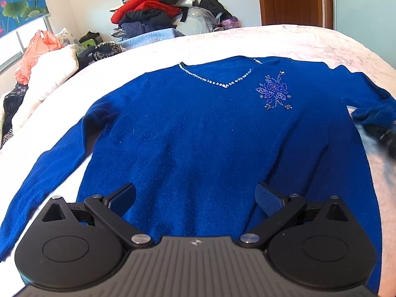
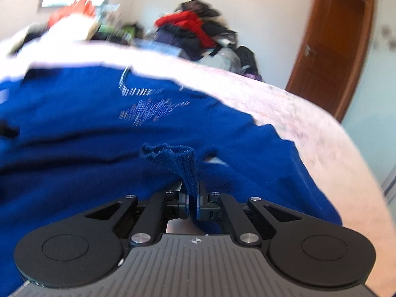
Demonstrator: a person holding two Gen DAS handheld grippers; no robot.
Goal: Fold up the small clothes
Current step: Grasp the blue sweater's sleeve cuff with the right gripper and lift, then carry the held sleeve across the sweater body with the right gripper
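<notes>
**Right gripper pinches sweater cuff; left gripper waits open over the hem**

A blue V-neck sweater (image 1: 188, 133) lies face up and spread flat on a bed with a pale pink cover (image 1: 309, 42). Its neckline, trimmed with small clear beads, points toward the far side of the bed, and a beaded flower motif (image 1: 273, 91) sits on the chest to the right of the V in the left wrist view. The hem lies nearest the cameras.

The left gripper (image 1: 195, 198) hangs above the lower middle of the sweater body, its jaws spread wide with nothing between them; the blue knit shows in the gap beneath. Whether the fingers touch the fabric cannot be told. One sleeve runs out straight along the left of that view, down toward the near edge of the bed.

The right gripper (image 2: 193, 204) is clenched on the ribbed cuff (image 2: 183, 163) of the other sleeve. The cuff stands up in a bunched fold out of the closed pads, raised above the sweater body, which fills the view beyond it. The right wrist picture is blurred. In the left wrist view the same cuff appears at the far right edge, gathered where a dark part of the right gripper grips it.

Behind the bed, against the wall, rises a pile of clothes (image 1: 153, 10) with a red garment on top. A wooden door (image 1: 292, 0) stands to the right.
</notes>
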